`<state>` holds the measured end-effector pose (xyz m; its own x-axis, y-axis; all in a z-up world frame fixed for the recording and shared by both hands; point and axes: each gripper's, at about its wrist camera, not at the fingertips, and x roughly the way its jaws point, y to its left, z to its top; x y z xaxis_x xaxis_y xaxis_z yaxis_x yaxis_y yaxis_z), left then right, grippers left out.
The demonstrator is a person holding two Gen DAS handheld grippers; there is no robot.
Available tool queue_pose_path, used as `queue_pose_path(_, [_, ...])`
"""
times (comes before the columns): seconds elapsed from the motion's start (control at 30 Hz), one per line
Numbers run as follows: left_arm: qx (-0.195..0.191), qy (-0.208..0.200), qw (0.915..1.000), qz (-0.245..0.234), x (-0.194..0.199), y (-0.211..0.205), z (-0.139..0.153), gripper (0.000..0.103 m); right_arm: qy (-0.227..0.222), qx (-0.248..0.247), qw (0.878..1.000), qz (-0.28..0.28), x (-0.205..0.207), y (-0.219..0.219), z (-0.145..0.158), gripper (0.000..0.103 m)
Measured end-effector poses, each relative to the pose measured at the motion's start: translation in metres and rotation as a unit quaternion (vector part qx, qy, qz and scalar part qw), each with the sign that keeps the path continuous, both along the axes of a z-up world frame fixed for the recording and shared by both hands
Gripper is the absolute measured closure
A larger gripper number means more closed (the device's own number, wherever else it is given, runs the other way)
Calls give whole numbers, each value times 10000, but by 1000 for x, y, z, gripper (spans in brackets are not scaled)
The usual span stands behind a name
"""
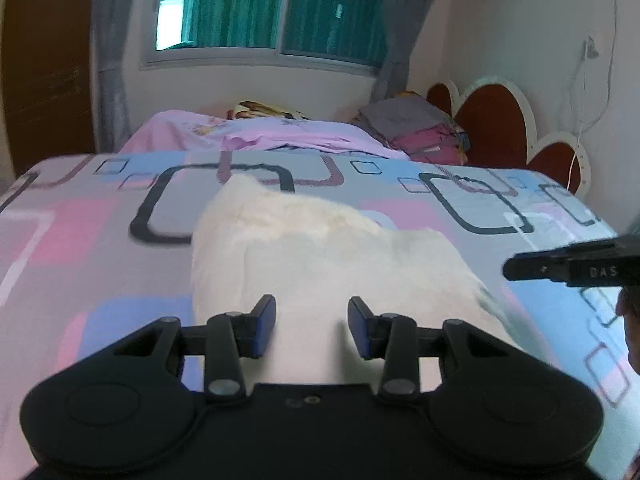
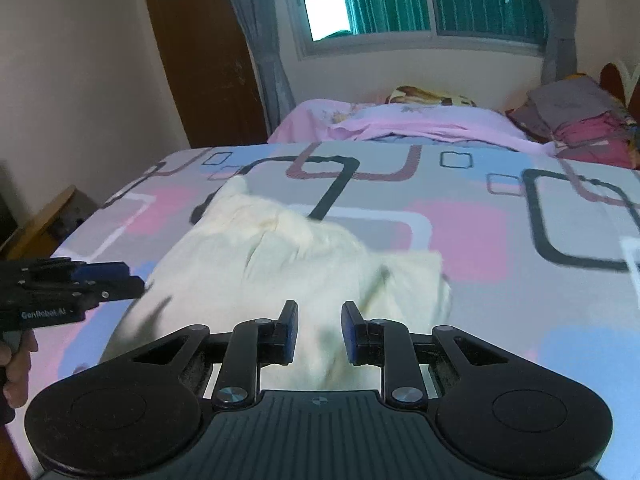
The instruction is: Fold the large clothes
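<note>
A cream-white garment lies bunched on the patterned bedsheet, running from the near edge toward the middle of the bed; it also shows in the right wrist view. My left gripper is open and empty, hovering over the garment's near end. My right gripper is open and empty, also above the near end. Each gripper shows side-on in the other's view: the right one at the right edge, the left one at the left edge.
A pink blanket and a stack of folded clothes lie at the far side of the bed. A red and white headboard stands at right. A window with grey curtains is behind. A wooden door and low furniture stand at left.
</note>
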<state>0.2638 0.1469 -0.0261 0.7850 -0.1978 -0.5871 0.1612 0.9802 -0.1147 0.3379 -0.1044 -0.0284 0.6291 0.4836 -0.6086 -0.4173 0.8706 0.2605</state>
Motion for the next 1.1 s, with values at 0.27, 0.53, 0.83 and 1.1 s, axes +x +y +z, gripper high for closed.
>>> queue_pose_path(0.27, [99, 47, 9995, 291, -92, -29, 7, 63, 104, -19, 9998, -181, -100, -28, 3, 79])
queue_pose_path(0.53, [93, -43, 9993, 348, -151, -53, 20, 45, 47, -18, 9998, -183, -169, -45, 12, 79])
queue_pose_path(0.83, [499, -556, 9951, 651, -204, -78, 35, 0, -256, -142, 9982, -514, -223, -53, 20, 0])
queue_pose_path(1.1, [511, -518, 9946, 739, -231, -81, 39, 0, -425, -348, 9971, -520, -249, -44, 36, 0])
